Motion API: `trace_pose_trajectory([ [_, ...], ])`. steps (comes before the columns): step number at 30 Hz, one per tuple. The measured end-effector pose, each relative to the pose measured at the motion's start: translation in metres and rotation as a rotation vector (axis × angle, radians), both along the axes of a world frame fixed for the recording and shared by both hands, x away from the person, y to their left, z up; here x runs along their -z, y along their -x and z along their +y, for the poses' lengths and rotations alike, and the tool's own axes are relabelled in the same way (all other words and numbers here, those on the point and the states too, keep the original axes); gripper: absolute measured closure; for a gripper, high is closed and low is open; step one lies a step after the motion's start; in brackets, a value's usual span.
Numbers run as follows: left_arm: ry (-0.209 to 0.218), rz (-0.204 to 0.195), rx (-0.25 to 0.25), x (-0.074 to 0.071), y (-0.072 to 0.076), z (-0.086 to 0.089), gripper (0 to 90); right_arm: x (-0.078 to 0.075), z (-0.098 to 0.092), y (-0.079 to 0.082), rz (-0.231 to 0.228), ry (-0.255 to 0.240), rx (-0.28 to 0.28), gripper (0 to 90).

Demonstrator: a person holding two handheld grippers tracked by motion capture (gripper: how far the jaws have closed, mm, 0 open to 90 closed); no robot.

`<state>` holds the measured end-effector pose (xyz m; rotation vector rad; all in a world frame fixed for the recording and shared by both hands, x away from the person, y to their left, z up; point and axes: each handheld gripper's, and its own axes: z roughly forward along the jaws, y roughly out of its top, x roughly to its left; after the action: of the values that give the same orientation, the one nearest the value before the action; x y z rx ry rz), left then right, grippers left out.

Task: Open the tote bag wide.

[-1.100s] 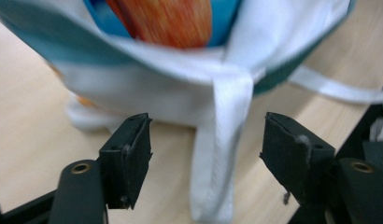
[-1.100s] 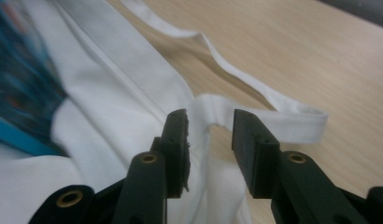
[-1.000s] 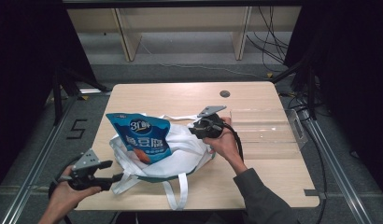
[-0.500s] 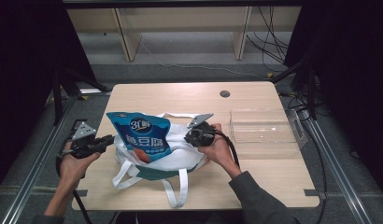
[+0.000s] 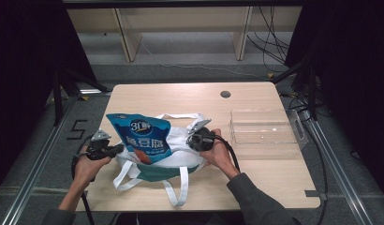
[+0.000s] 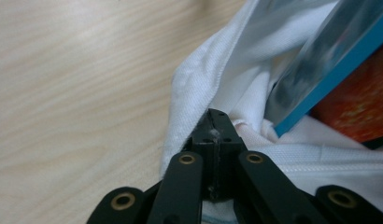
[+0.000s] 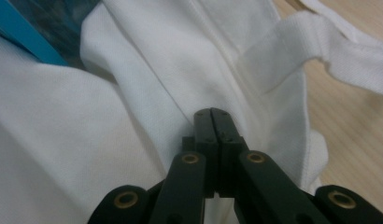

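Both hands have dropped in on the white tote bag [image 5: 180,145] since a second ago, the left one sliding in from the table's [image 5: 255,178] left edge, and both sets of fingers have just been closing. From the high view, the left gripper [image 5: 116,148] sits at the bag's left rim and the right gripper [image 5: 192,139] at its right rim, with the blue pouch [image 5: 142,136] poking up out of the bag between them. A clear tray [image 5: 262,126] sits off to the right.

Left gripper view: fingers [image 6: 216,135] clamped on the bag's white hem, pouch just beside.

Right gripper view: fingers [image 7: 213,128] pressed together on a fold of bag cloth, strap [image 7: 329,46] near.
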<state>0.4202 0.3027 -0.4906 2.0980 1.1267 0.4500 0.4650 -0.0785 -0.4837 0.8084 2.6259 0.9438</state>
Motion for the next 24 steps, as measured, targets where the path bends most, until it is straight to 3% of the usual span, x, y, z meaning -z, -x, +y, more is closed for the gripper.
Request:
trace_pose_trajectory([
  [1,0.017,0.005,-0.015,0.002,0.001,-0.001,89.8,0.001,-0.001,0.000,-0.001,0.014,-0.011,90.0],
  [8,-0.024,-0.013,-0.007,-0.003,0.003,-0.004,89.7,0.008,0.003,-0.001,0.009,0.020,-0.012,90.0],
  [9,0.013,-0.034,-0.027,-0.005,0.003,-0.005,88.7,0.005,0.002,-0.001,0.021,0.024,-0.012,90.0],
  [10,0.041,-0.045,-0.044,-0.008,0.005,-0.005,83.7,0.004,0.002,-0.002,-0.002,0.015,-0.010,90.0],
  [11,0.066,-0.055,-0.045,-0.012,0.007,-0.005,78.5,0.000,0.002,-0.002,0.007,0.003,0.011,88.1],
  [12,0.058,-0.084,-0.022,-0.016,0.008,-0.004,74.5,-0.004,0.002,-0.001,0.004,-0.014,0.026,87.0],
  [14,0.085,-0.086,-0.046,-0.023,0.016,-0.008,67.3,-0.015,-0.001,-0.001,-0.004,-0.054,0.028,83.1],
  [16,0.078,-0.109,-0.035,-0.031,0.020,-0.007,62.5,-0.023,-0.004,-0.001,-0.024,-0.081,0.006,76.4],
  [17,0.117,-0.127,-0.045,-0.034,0.024,-0.007,59.0,-0.028,-0.005,-0.001,-0.032,-0.091,0.009,73.4],
  [19,0.136,-0.127,-0.064,-0.041,0.031,-0.007,54.2,-0.039,-0.007,0.004,-0.037,-0.115,0.012,68.5],
  [22,0.146,-0.149,-0.062,-0.052,0.041,-0.003,47.2,-0.052,-0.008,0.008,-0.045,-0.134,-0.003,57.8],
  [24,0.127,-0.144,-0.026,-0.056,0.047,0.000,45.1,-0.063,-0.010,0.012,-0.032,-0.132,-0.015,53.6],
])
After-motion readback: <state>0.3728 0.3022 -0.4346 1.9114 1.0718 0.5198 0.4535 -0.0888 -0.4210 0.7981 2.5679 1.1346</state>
